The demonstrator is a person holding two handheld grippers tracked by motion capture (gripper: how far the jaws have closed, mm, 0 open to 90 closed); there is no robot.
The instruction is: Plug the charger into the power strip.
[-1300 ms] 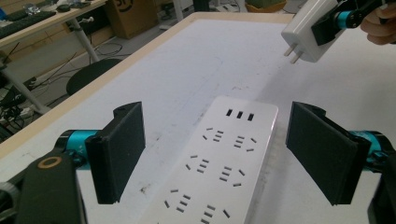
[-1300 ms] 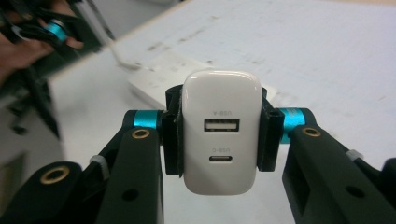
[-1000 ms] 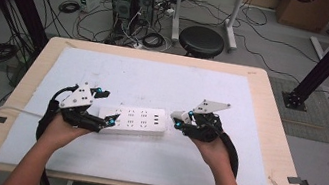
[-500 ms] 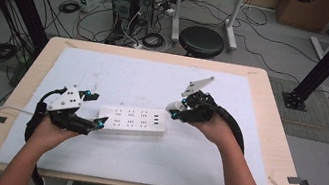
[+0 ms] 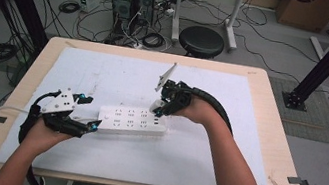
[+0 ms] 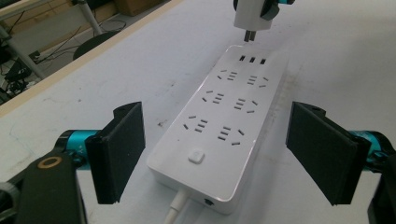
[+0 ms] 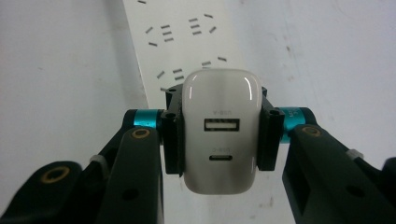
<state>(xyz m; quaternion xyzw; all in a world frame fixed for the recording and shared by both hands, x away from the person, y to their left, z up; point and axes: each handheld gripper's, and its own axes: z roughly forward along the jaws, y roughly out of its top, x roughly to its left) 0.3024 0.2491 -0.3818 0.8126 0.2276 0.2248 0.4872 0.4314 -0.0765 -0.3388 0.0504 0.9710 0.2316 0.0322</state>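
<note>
- Since the earlier frame, the right gripper point(image 5: 160, 108) has come down over the right end of the power strip, and the left gripper point(image 5: 89, 113) has drawn in to the strip's left end.
- Table point(image 5: 268, 125): covered by a white mat point(image 5: 120, 72).
- Power strip point(image 5: 132, 120): lies flat near the mat's centre, its cord leaving the left end.
- Left gripper: jaws wide apart, flanking the strip's switch end without touching it.
- Right gripper: jaws clamped on a white charger point(image 7: 221, 130), prongs down, just above the strip's right end.
</note>
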